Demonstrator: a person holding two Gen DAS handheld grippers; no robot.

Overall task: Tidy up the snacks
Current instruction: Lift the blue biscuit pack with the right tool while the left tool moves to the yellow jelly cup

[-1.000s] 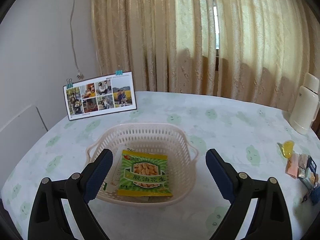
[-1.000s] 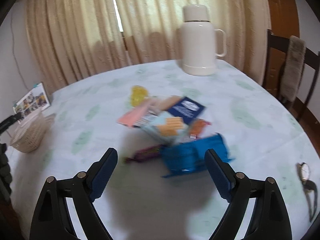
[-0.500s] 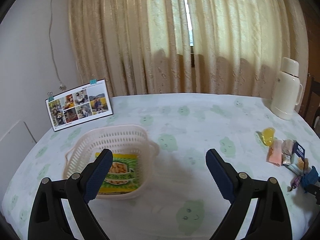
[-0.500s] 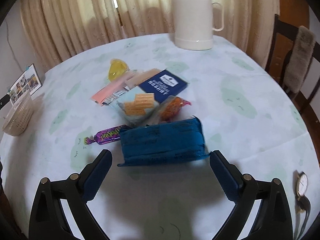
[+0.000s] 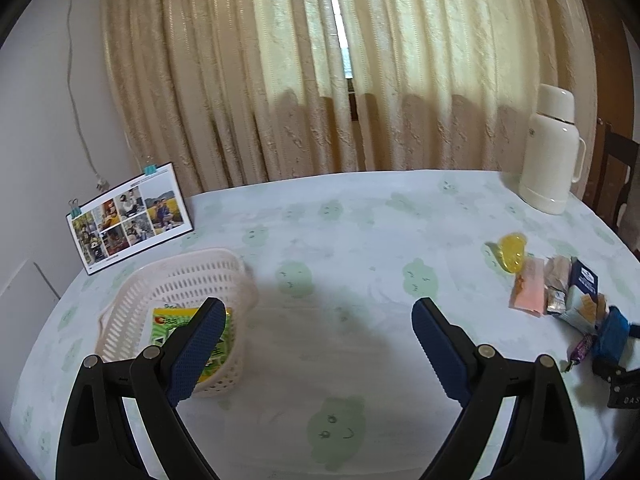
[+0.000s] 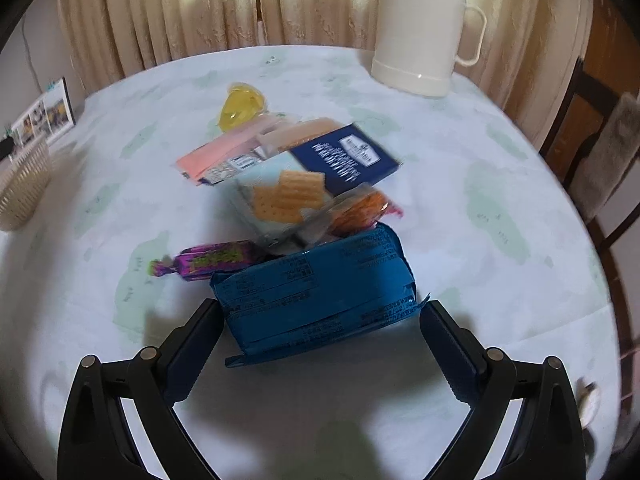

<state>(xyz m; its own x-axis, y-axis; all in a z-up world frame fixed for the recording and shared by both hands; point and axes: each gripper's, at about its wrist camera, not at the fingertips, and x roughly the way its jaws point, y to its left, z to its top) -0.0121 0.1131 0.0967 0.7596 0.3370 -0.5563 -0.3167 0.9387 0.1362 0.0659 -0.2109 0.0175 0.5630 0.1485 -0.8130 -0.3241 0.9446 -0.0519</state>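
Right hand-held gripper [image 6: 320,332]: jaws wide, straddling flat blue foil snack packet [image 6: 316,292] without visible contact. Left hand-held gripper [image 5: 318,330]: jaws wide, empty; white slatted plastic basket [image 5: 180,276] at ten o'clock.

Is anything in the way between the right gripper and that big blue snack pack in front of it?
Nothing visible. The right gripper is open around the near end of the blue pack, which lies at the front of the pile; the purple candy and the cracker pack sit behind it.

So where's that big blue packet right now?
In the right wrist view the blue packet lies on the table between the open right gripper fingers, at the near end of the snack pile, just right of the purple candy.
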